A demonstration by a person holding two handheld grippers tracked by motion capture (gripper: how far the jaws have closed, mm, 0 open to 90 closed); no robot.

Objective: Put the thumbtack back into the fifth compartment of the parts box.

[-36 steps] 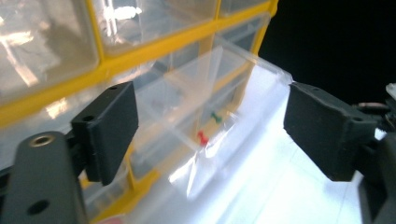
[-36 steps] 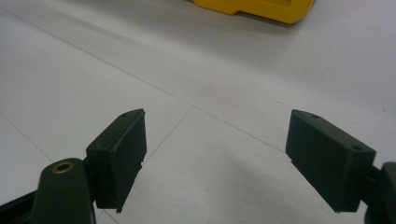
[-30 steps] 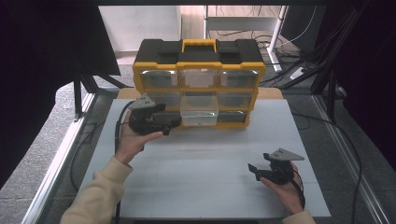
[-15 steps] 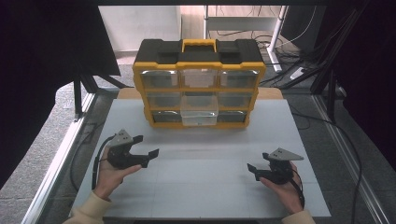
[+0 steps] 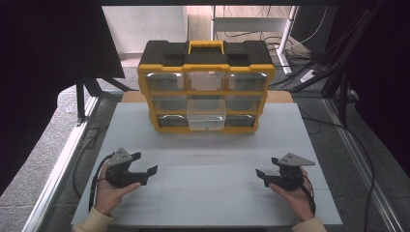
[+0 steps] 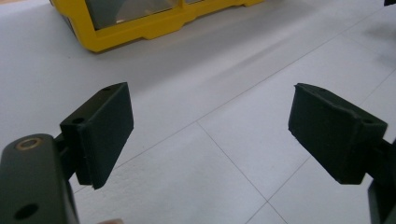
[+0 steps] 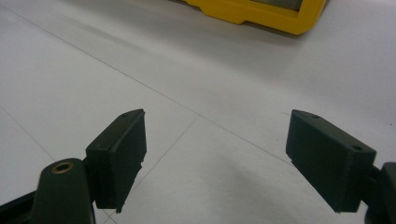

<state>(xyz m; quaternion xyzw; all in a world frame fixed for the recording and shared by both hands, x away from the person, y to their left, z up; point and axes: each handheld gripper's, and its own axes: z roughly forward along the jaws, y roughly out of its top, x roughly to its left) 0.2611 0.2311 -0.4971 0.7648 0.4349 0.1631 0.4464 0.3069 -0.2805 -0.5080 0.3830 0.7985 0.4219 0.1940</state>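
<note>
At lower left, the left gripper [image 5: 146, 175] rests with jaws apart, holding nothing. Upper centre, the yellow 9-drawer organizer [image 5: 206, 84] has its bottom-middle drawer [image 5: 206, 116] pulled out, seemingly needing closing. Lower right, the right gripper [image 5: 261, 175] also gapes empty.

Your right gripper [image 7: 215, 158] has its two black jaws rising from the bottom of the frame, one at lower left and one at lower right, spread wide with nothing between them. Under and beyond them lies the white table [image 7: 140, 60], crossed by thin seam lines that meet near the centre. At the upper right you see the yellow base edge of the organizer [image 7: 261, 11], well apart from the jaws.
</note>
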